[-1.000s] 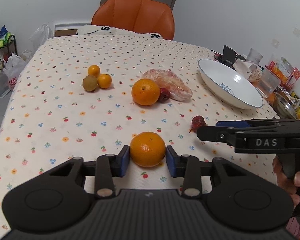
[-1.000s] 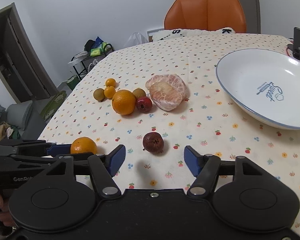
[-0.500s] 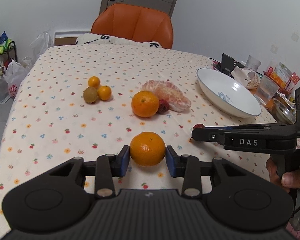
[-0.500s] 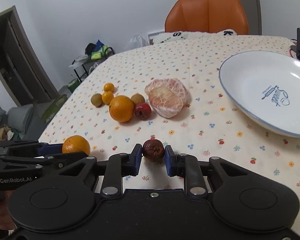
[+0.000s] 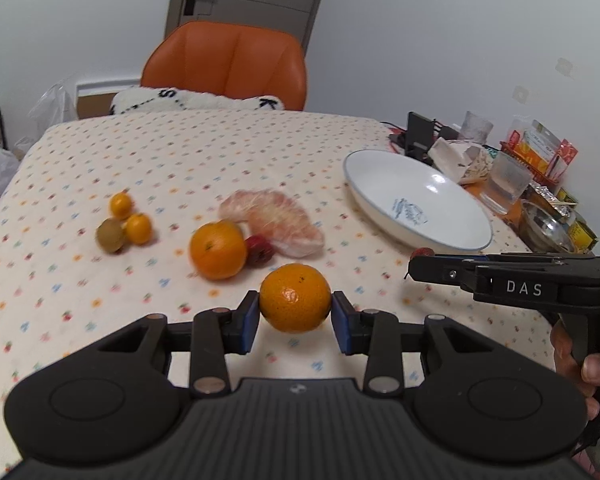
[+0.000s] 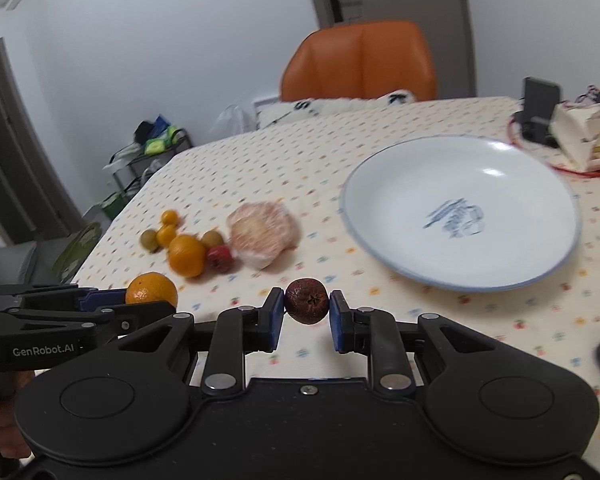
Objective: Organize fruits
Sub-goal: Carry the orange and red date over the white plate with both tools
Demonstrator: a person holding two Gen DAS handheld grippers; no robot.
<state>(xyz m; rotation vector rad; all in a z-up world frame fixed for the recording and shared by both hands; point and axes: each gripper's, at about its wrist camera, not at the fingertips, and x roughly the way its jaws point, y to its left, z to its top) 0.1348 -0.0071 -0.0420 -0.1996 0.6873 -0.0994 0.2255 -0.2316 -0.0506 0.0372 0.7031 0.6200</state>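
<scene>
Left gripper (image 5: pixel 295 312) jaws pinching orange (image 5: pixel 295 297), right gripper (image 6: pixel 307 313) pinching dark red fruit (image 6: pixel 307 301); table fruit blurry, second kiwi (image 6: pixel 211 237) only in right view

A: Where does the left wrist view sit?
B: Low behind the left gripper (image 5: pixel 295 317), facing forward over the floral-clothed bench (image 5: pixel 188 152).
A: The right?
B: Behind the right gripper (image 6: pixel 306 317), just alongside; both share the white round plate (image 6: pixel 464 172) ahead.
</scene>
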